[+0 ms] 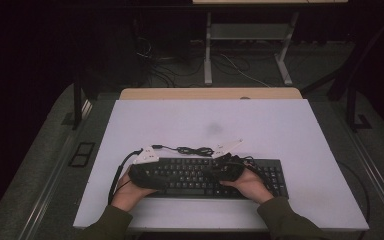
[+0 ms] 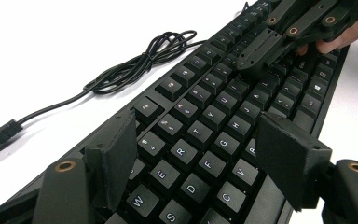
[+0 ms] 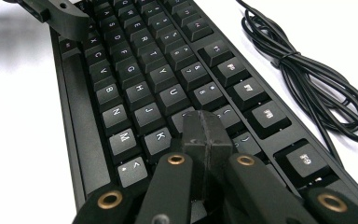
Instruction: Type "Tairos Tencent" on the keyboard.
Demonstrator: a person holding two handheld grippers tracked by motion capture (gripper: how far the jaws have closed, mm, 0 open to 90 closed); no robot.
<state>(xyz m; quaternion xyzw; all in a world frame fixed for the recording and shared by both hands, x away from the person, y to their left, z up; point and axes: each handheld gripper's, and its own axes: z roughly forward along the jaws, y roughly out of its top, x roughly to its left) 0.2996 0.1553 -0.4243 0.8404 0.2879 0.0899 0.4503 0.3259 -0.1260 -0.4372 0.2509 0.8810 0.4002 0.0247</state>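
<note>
Keyboard (image 1: pixel 215 176) lies flat at the table's (image 1: pixel 280 130) near edge, bundled cable (image 3: pixel 307 74) just behind it. Right gripper (image 3: pixel 207 133) clenched empty, tip over the I/O keys (pressing step, likely). Left gripper (image 2: pixel 205 163) released above the E–G keys; next calls for a straight downward poke

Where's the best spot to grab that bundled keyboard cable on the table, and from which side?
Probably at the tied middle of the coiled cable, where the loops are cinched into one narrow bunch. Come from above with the fingers straddling the bunch crosswise; it lies flat on the table behind the keyboard, with bare surface on its far side.
</note>
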